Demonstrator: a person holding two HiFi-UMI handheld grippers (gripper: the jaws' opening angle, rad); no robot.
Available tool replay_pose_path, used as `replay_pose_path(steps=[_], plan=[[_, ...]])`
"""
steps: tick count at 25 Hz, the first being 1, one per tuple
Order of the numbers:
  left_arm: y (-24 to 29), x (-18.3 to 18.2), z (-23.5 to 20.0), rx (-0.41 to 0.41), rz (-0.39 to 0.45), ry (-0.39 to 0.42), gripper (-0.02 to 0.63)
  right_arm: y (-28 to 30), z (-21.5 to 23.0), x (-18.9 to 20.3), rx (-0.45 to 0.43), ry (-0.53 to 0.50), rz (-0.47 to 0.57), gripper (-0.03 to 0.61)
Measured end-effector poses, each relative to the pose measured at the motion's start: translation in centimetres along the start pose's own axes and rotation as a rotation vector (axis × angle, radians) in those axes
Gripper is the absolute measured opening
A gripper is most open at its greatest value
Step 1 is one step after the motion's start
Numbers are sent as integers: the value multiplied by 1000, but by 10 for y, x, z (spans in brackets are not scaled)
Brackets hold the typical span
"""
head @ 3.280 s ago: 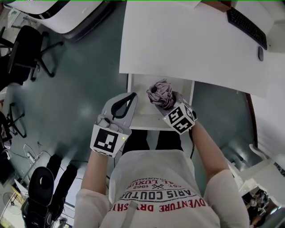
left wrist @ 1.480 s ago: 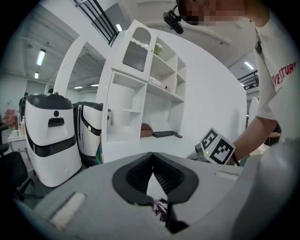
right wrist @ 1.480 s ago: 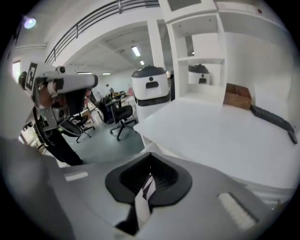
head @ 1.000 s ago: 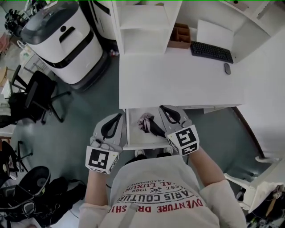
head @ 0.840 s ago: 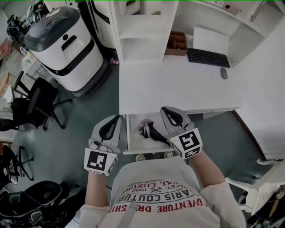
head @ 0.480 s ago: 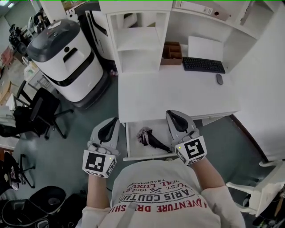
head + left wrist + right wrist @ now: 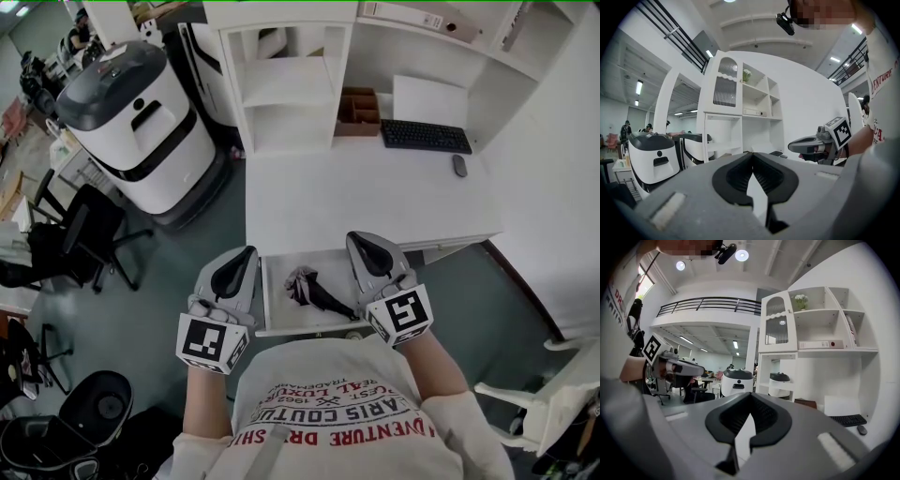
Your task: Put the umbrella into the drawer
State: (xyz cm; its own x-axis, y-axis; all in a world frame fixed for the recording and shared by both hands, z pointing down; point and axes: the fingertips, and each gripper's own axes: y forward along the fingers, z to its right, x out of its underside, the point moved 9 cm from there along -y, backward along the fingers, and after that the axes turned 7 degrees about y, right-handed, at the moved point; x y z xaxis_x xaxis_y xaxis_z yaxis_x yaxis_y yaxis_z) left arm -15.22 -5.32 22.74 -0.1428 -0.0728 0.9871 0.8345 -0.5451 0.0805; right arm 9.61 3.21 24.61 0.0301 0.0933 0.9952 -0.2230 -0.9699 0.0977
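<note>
The folded grey-pink umbrella (image 7: 310, 290) with its dark handle lies inside the open white drawer (image 7: 272, 302) under the desk, seen in the head view. My left gripper (image 7: 249, 252) hangs to the left of the drawer, shut and holding nothing. My right gripper (image 7: 354, 237) hovers over the drawer's right side, above the umbrella and apart from it, also shut and holding nothing. In the left gripper view the left gripper (image 7: 753, 155) points level at the shelves, with the right gripper (image 7: 793, 145) off to its right. The right gripper view shows the right gripper (image 7: 750, 396) with its jaws meeting.
A white desk (image 7: 366, 202) bears a keyboard (image 7: 426, 137), a mouse (image 7: 456, 166) and a brown box (image 7: 356, 112), with a white shelf unit (image 7: 286, 89) behind. A large white and grey machine (image 7: 136, 112) and an office chair (image 7: 80, 244) stand at the left.
The right gripper has let go of the umbrella, which now lies in the drawer. Both grippers have risen away from the drawer, and the head view has pulled back.
</note>
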Motion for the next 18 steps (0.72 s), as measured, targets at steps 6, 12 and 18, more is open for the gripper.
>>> replay_pose_path(steps=[6, 12, 18], plan=[[0, 2, 2, -4, -4, -10, 3, 2, -4, 6, -8, 21, -21, -1], [1, 0, 4, -1, -5, -19, 5, 6, -3, 9, -16, 38, -33, -2], [-2, 1, 3, -3, -3, -16, 3, 8, -5, 8, -23, 37, -34, 0]])
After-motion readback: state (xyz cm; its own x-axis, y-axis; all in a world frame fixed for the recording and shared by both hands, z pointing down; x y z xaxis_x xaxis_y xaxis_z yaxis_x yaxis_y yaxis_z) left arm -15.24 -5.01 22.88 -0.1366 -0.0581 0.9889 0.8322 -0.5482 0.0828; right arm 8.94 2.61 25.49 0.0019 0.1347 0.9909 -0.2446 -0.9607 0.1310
